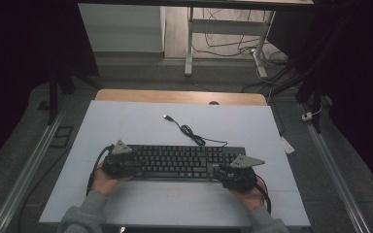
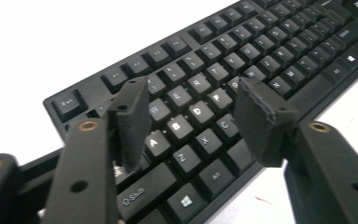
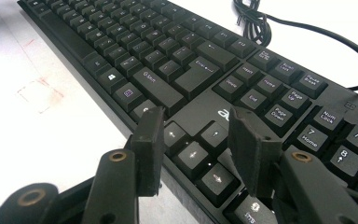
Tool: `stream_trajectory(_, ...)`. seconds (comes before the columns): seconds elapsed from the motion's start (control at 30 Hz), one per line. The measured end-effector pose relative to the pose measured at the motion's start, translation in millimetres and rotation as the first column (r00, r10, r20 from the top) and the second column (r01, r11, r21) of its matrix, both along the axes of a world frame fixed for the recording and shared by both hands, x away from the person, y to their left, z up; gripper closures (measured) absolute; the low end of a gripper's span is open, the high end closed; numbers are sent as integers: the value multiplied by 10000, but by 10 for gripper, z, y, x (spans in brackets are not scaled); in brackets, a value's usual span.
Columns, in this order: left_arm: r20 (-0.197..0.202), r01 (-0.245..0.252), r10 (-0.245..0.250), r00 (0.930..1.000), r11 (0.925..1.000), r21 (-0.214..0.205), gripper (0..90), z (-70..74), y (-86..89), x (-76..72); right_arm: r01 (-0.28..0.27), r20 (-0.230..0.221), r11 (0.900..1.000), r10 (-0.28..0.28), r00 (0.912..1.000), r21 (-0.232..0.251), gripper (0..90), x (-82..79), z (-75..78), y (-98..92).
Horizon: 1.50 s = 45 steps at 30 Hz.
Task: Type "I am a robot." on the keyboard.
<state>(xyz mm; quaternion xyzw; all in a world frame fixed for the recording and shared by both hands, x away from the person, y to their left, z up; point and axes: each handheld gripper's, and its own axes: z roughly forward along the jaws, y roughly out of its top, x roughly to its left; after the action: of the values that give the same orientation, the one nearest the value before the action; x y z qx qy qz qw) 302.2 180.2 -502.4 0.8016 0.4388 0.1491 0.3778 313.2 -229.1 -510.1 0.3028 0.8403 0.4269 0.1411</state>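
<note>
Keyboard: I am seeing a black keyboard (image 1: 182, 162) lying flat across the near middle of the white table top (image 1: 126, 121), long side running left to right.
Cable: its black cable (image 1: 194, 136) is running from the back edge toward the far side, bunched in a small coil, ending in a USB plug (image 1: 167, 117) lying loose on the white surface.
Left gripper: I am holding the left gripper (image 1: 121, 162) over the keyboard's left end; in the left gripper view its jaws are standing apart, released, with the A, S, D and Z, X keys (image 2: 186, 128) showing between them. Whether the pads are touching the keys, I cannot tell.
Right gripper: the right gripper (image 1: 238, 172) is sitting at the keyboard's right end, jaws likewise spread and grasping nothing; in the right gripper view the arrow keys (image 3: 193, 151) are lying between them.
Hands: my hands (image 1: 104, 183) are coming in from the near edge, grey sleeves (image 1: 85, 213) showing.
Table marks: a faint red square outline (image 3: 39, 95) is showing on the white surface beside the keyboard's front edge.
</note>
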Motion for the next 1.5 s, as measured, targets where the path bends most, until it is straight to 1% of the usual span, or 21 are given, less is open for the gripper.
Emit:
stream_trajectory(0.1, -20, -124, 124, 9999, 9999, -1, 560, -26, 35, 15, -17, -7, 10000, 17, 10000, 0, 562, 0, -4, 4)
stream_trajectory(0.23, -228, -181, 183, 9996, 9998, 80, 703, -73, 62, 44, -35, -12, 10000, 35, 10000, 4, 562, 1, -6, 7)
stream_trajectory(0.37, -384, -162, 169, 9991, 9997, 205, 791, -110, 74, 63, -40, -15, 10000, 40, 10000, -4, 561, 1, -7, 7)
stream_trajectory(0.47, -384, -156, 168, 9991, 9994, 319, 871, -119, 72, 68, -14, -8, 10000, 14, 10000, -1, 561, 1, -4, 3)
stream_trajectory(0.5, -386, -166, 181, 9991, 9992, 373, 881, -121, 72, 70, -14, -10, 10000, 14, 10000, -3, 560, 2, -4, 2)
stream_trajectory(0.63, -418, -218, 246, 9988, 9977, 645, 883, -146, 60, 81, -18, -12, 10000, 18, 10000, -34, 561, 5, -8, 3)
stream_trajectory(0.87, -456, -327, 364, 9983, 9964, 783, 883, -169, 54, 93, -3, -21, 10000, 2, 10000, -55, 560, 8, -12, 4)
stream_trajectory(1.2, -501, -293, 344, 9982, 9947, 988, 882, -193, 27, 102, -8, -18, 10000, 8, 10000, -48, 559, 9, -13, 4)
stream_trajectory(1.27, -589, -268, 335, 9977, 9935, 1110, 883, -208, 12, 105, -14, -23, 10000, 14, 10000, -20, 559, 10, -14, 3)
stream_trajectory(1.4, -525, -247, 304, 9982, 9941, 1059, 885, -211, 1, 97, -14, -2, 10000, 14, 10000, -17, 558, 8, -12, 2)
stream_trajectory(1.43, -548, -238, 293, 9981, 9949, 979, 884, -206, 3, 93, -4, 0, 10000, 4, 10000, -36, 558, 7, -10, 2)
stream_trajectory(1.47, -515, -194, 242, 9984, 9956, 922, 884, -197, 6, 87, -2, 8, 10000, 2, 10000, -42, 558, 7, -10, 3)
stream_trajectory(1.5, -397, -200, 235, 9989, 9961, 861, 884, -181, 8, 75, -4, 5, 10000, 4, 10000, -42, 558, 7, -10, 3)
